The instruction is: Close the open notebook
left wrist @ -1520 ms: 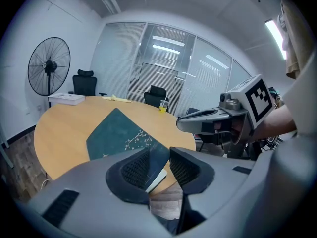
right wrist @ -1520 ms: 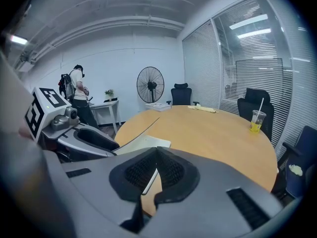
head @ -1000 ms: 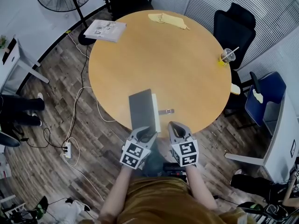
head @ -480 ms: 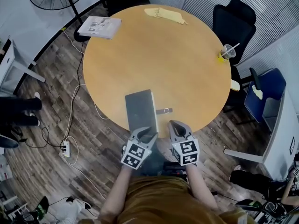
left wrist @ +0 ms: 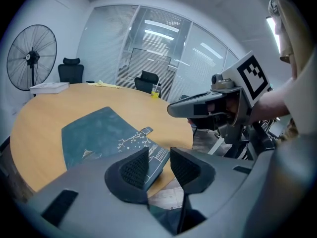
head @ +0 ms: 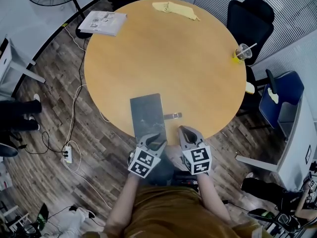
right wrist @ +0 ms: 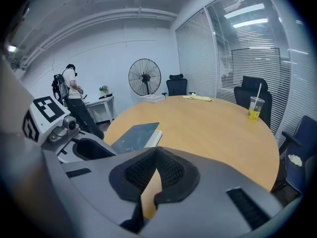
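The notebook (head: 146, 114) lies closed on the round wooden table (head: 198, 73), dark teal cover up, near the front edge. Its strap tab (head: 173, 116) sticks out to the right. My left gripper (head: 154, 139) hovers at the notebook's near right corner. Its jaws have just been opening and stand open. In the left gripper view (left wrist: 159, 155) the notebook (left wrist: 94, 135) shows beyond the gap and the pads (left wrist: 133, 168) touch nothing. My right gripper (head: 188, 133) hangs off the table's edge, right of the notebook (right wrist: 134, 134). It is shut (right wrist: 156, 157) and empty.
A cup with yellow drink (head: 241, 59) stands at the table's right rim. A yellow cloth (head: 173, 9) lies at the far side, and a paper stack (head: 103, 23) at the far left. Black chairs (head: 250, 21), a blue chair (head: 280, 100) and cables on the floor (head: 74, 133) surround the table.
The table and notebook have shifted slightly left and up in the head view. Both grippers keep their places at the near edge, the left one still at the notebook's corner.
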Demonstrator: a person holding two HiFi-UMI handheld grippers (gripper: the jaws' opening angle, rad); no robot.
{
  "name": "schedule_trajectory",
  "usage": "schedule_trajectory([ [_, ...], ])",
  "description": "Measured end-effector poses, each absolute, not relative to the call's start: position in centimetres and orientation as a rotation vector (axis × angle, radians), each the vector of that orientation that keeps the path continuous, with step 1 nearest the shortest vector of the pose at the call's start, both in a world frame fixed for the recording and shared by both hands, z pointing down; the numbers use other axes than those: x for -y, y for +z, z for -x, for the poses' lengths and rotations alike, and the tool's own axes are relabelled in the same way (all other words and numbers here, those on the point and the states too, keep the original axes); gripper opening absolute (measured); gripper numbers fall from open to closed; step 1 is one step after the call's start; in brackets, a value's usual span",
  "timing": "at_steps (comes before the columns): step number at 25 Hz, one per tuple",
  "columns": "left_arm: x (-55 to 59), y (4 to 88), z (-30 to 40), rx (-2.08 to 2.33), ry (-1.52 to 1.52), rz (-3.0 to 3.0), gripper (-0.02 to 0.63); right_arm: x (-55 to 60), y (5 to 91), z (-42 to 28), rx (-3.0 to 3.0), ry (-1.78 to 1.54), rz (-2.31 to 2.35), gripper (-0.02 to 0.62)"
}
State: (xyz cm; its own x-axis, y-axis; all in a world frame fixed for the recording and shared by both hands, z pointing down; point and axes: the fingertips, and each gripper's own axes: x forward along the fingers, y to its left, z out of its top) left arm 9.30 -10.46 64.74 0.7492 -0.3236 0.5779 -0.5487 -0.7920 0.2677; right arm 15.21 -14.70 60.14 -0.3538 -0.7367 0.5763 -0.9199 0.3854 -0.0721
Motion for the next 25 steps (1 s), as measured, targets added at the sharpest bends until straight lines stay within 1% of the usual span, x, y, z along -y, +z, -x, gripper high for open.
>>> schedule_trajectory([
  [2, 10.9, 65.1, -9.0, 0.705, 0.722, -2.504, 0.151, 14.7, 60.3, -15.2, 2.192, 0.543, -1.424, 0.012],
  [3, 11.4, 65.1, -8.5, 0.747, 0.711, -2.49, 0.083, 14.7, 60.3, -15.2, 2.193, 0.545, -1.423, 0.012],
  [4, 12.0, 65.2, -8.0, 0.786, 0.695, -2.472, 0.071, 14.6, 60.3, -15.1, 2.194, 0.547, -1.421, 0.012],
  [9, 13.6, 65.6, -5.8, 0.851, 0.669, -2.398, 0.072, 14.6, 60.2, -15.0, 2.195, 0.545, -1.416, 0.012],
  [18, 13.2, 66.9, -5.0, 0.865, 0.639, -2.322, 0.074, 14.7, 59.2, -14.4, 2.219, 0.516, -1.416, 0.012],
  [25, 13.8, 64.7, -4.1, 0.932, 0.573, -2.34, 0.074, 14.6, 57.7, -13.7, 2.249, 0.469, -1.423, 0.012],
])
